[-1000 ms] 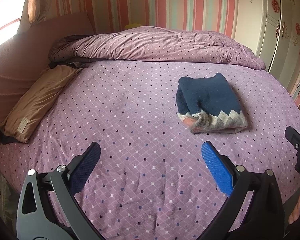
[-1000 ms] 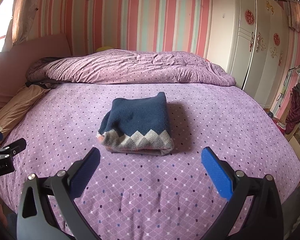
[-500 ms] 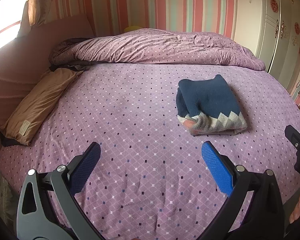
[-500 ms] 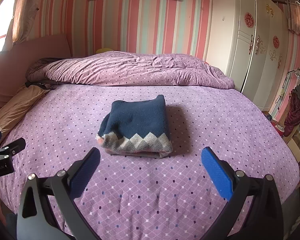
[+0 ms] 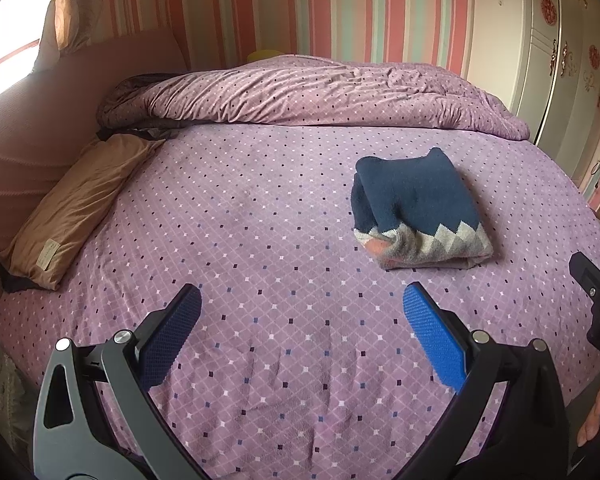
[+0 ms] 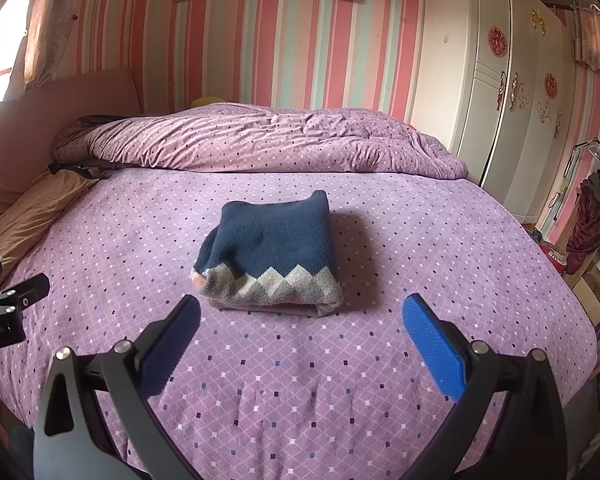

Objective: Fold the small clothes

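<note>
A folded navy knit sweater (image 5: 416,204) with a grey zigzag hem lies on the purple bed sheet (image 5: 260,240). My left gripper (image 5: 300,320) is open and empty, above the sheet near the front edge, left of and well short of the sweater. In the right wrist view the sweater (image 6: 272,256) lies just beyond my right gripper (image 6: 300,324), which is open and empty. Each gripper's body shows at the edge of the other's view.
A rolled purple duvet (image 5: 312,96) lies across the far side of the bed. A tan pillow (image 5: 76,200) sits at the left by the pink headboard. White wardrobes (image 6: 500,92) stand to the right, with clutter (image 6: 588,224) on the floor beside the bed.
Both grippers have drawn back and risen slightly from the bed. The folded sweater has not moved. Both stay open.
</note>
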The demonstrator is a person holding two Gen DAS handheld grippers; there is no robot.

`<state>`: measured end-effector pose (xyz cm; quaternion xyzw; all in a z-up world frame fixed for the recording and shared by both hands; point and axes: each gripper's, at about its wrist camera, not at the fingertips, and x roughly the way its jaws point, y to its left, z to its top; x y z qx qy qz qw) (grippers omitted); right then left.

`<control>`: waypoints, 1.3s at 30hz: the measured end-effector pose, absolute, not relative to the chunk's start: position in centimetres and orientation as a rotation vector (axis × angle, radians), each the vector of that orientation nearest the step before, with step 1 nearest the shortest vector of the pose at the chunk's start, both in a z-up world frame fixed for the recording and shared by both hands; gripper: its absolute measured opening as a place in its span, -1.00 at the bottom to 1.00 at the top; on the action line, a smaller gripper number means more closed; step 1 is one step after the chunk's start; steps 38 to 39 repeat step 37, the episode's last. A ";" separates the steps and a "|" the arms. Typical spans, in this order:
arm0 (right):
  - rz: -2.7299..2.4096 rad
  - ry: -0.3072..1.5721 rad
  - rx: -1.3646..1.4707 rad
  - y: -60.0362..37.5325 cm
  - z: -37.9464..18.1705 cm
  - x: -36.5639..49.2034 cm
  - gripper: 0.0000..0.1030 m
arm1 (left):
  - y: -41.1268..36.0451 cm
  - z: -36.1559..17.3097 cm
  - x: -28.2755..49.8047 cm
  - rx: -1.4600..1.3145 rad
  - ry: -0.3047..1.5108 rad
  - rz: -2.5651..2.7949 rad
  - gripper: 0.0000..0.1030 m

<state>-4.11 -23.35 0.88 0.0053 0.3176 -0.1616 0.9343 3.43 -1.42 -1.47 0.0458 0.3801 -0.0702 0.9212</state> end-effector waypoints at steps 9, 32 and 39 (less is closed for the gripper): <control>-0.338 0.644 -0.006 -22.9 0.8 -4.3 0.96 | -1.6 -1.4 3.2 0.103 0.771 -0.119 0.94; -0.367 0.643 -0.025 -22.8 0.8 -4.6 0.96 | -2.3 -0.9 2.5 0.137 0.737 -0.117 0.94; -0.366 0.644 -0.024 -22.8 0.7 -4.6 0.96 | -2.5 -0.8 2.3 0.136 0.734 -0.118 0.94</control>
